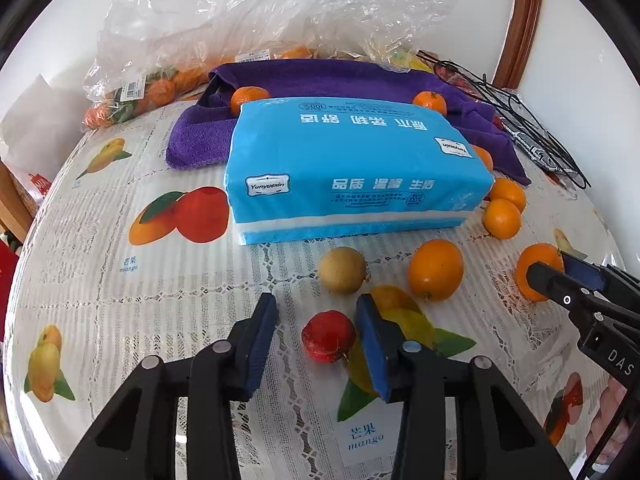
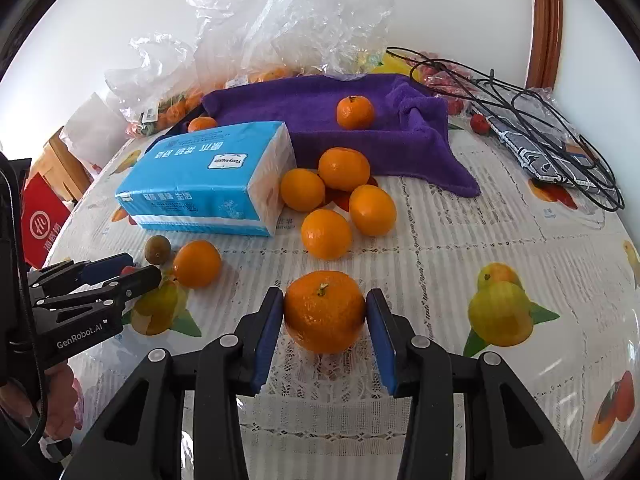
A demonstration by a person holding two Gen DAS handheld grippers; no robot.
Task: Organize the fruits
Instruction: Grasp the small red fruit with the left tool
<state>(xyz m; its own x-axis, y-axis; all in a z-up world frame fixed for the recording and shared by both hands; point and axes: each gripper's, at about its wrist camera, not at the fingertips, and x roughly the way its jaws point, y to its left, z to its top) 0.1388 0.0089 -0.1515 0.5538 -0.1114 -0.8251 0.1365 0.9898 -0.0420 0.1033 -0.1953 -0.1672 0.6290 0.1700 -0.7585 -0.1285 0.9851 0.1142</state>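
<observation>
We are early in the sorting, as far as we can judge. Our right claw point(image 2: 325, 312) has both pads against a big mandarin point(image 2: 324, 312) that sits on the counter point(image 2: 460, 248) at the near edge; it looks clenched on the fruit, which has not left the cloth. Our left claw point(image 1: 316, 328) is spread wide, grasping nothing, with a small red fruit point(image 1: 329, 335) lying between its fingers, close to the right one; whether that pad touches the fruit we cannot tell.

Most of the fruit is loose. In the right wrist view four oranges point(image 2: 326, 234) cluster in the middle of the counter, just right of the blue tissue pack point(image 2: 208, 184). One more orange point(image 2: 197, 263) and a brownish round fruit point(image 2: 157, 249) lie to the near left of it, beside our left claw. Farther off, one mandarin point(image 2: 355, 112) rests on the purple towel point(image 2: 384, 148), another point(image 2: 202, 123) peeks out behind the tissue pack, and more orange fruit shows inside the clear plastic bags point(image 2: 280, 32) at the far edge.

We see no bowl or basket, so where the fruit belongs is unclear; the towel may be the gathering place. If so, one or two pieces are done and at least eight remain, bagged ones aside.
</observation>
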